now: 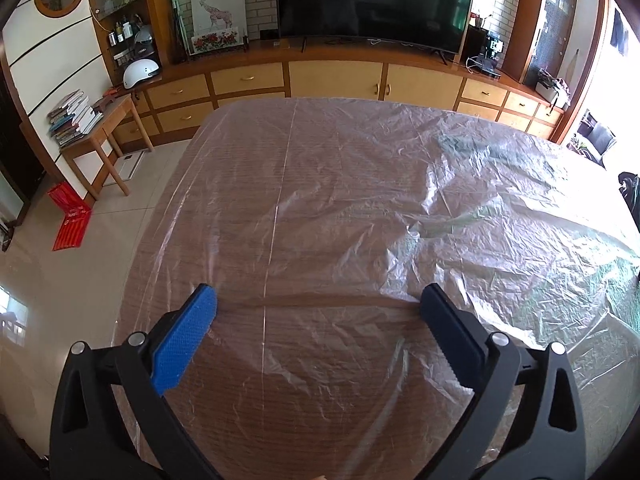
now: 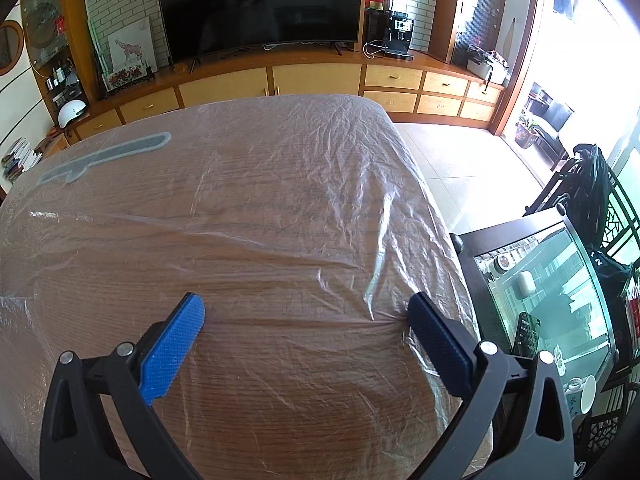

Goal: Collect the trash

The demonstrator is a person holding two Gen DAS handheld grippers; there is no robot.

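The clear plastic sheet [image 1: 360, 200] is spread flat over the wooden table [image 2: 280, 420], directly beneath the wide-open left gripper [image 1: 320, 300] and right gripper [image 2: 306, 312], neither nearer.

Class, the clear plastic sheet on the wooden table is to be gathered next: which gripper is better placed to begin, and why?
Right, probably. The right gripper is open with one finger at a bunched fold of the plastic sheet, close to the table edge. The left gripper, also open, hangs over flatter plastic.
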